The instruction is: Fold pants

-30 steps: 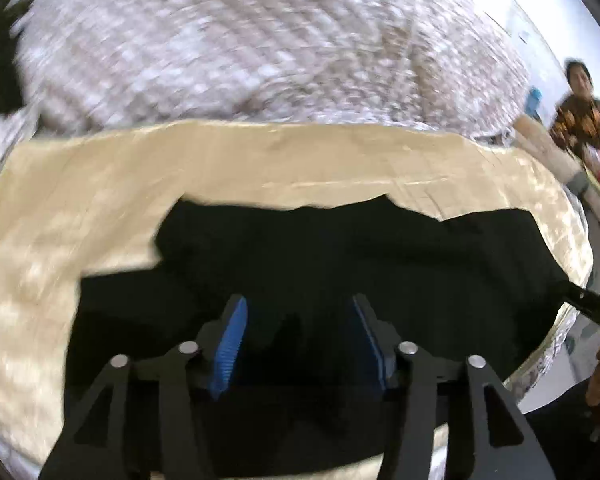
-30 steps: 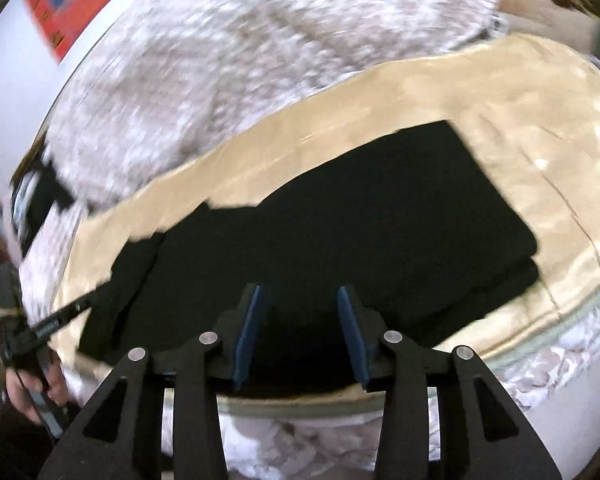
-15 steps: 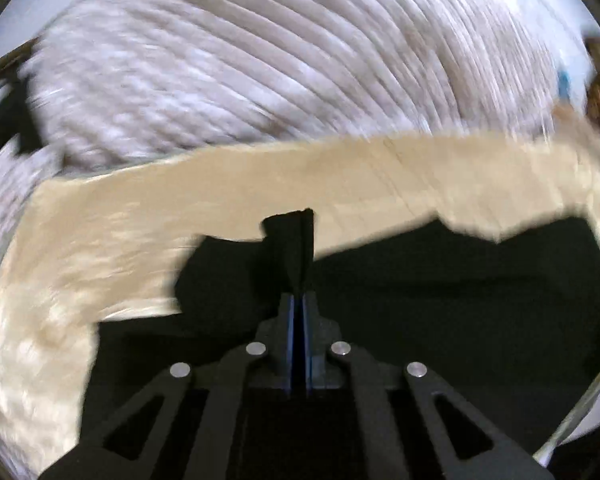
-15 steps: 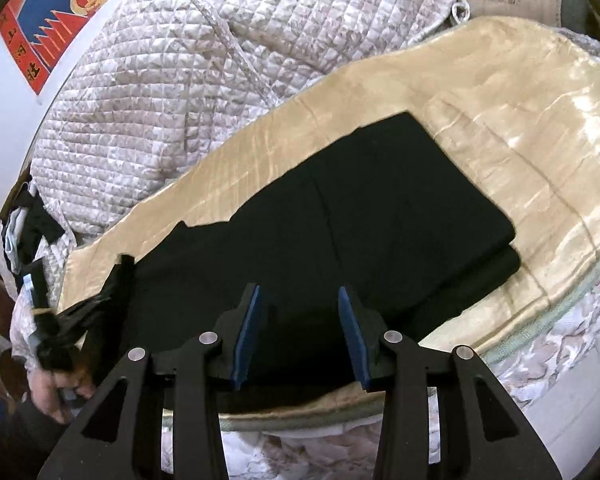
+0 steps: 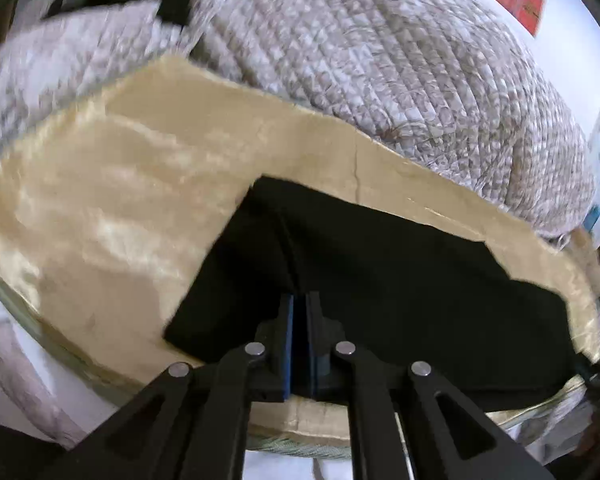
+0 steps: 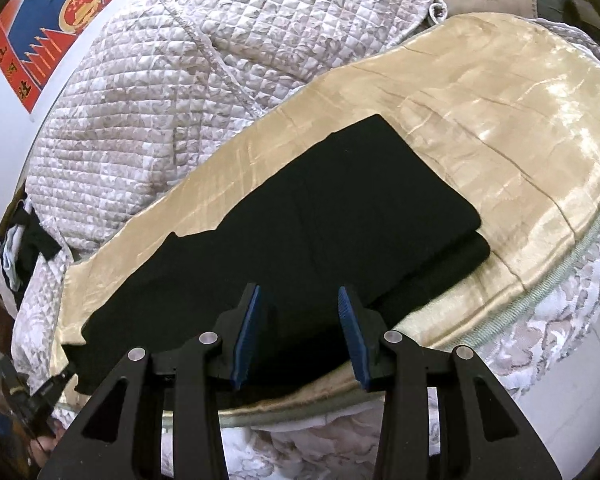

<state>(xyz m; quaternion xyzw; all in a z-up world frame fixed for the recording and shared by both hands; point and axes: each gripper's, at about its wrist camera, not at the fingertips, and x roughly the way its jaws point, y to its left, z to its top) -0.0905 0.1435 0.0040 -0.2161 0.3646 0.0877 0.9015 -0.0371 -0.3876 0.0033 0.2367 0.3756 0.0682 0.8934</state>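
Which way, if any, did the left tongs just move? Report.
Yes. In the right wrist view the left tongs dropped toward the near-left edge of the gold bedcover; its jaws are opening, black pants between them.

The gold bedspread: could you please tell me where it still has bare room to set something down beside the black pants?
The gold bedspread lies bare right of the black pants' folded end, and in a strip between the pants and the quilted blanket. The near edge is crowded: both claws hover there.
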